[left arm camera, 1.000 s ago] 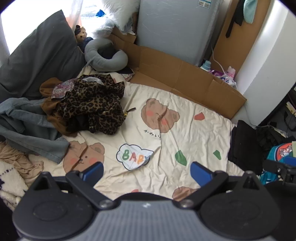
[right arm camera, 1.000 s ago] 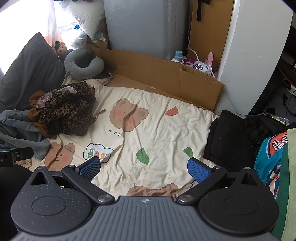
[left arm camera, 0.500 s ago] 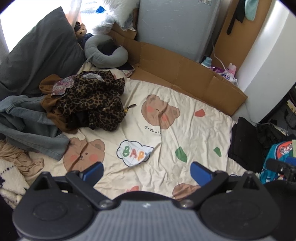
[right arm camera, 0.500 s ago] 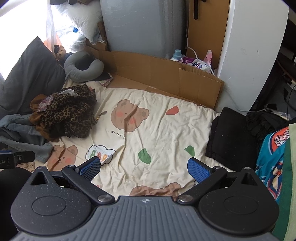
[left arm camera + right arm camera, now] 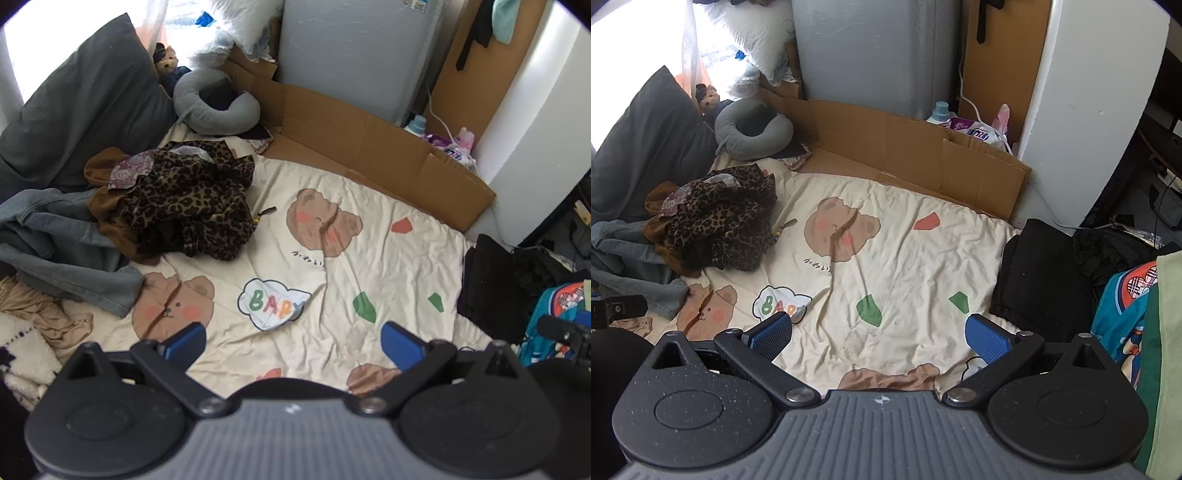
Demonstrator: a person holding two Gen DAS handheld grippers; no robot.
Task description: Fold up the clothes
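Both wrist views have tilted slightly since 1 second ago, so the bear-print blanket (image 5: pixel 369 236) sits a little lower in each, while nothing on it has shifted. Left gripper (image 5: pixel 293 341) hangs above the blanket's near edge with its 2 blue pads spread wide and nothing between them. Right gripper (image 5: pixel 879 334) is likewise spread wide and empty above the same edge.

Clothes to be folded lie heaped at the blanket's left side: a leopard-print garment (image 5: pixel 192 199) on top, a brown garment (image 5: pixel 101 199) under it, and a grey denim piece (image 5: pixel 62 251) spilling toward the near left corner, with a tan cloth (image 5: pixel 40 310) just beside that. Off the blanket's right edge rests a folded black garment (image 5: pixel 1038 280), touching a teal printed garment (image 5: pixel 1123 317) further right. Beyond the blanket's far edge a flattened cardboard sheet (image 5: pixel 916 155) leans, with a grey neck pillow (image 5: pixel 216 107) at its left end.
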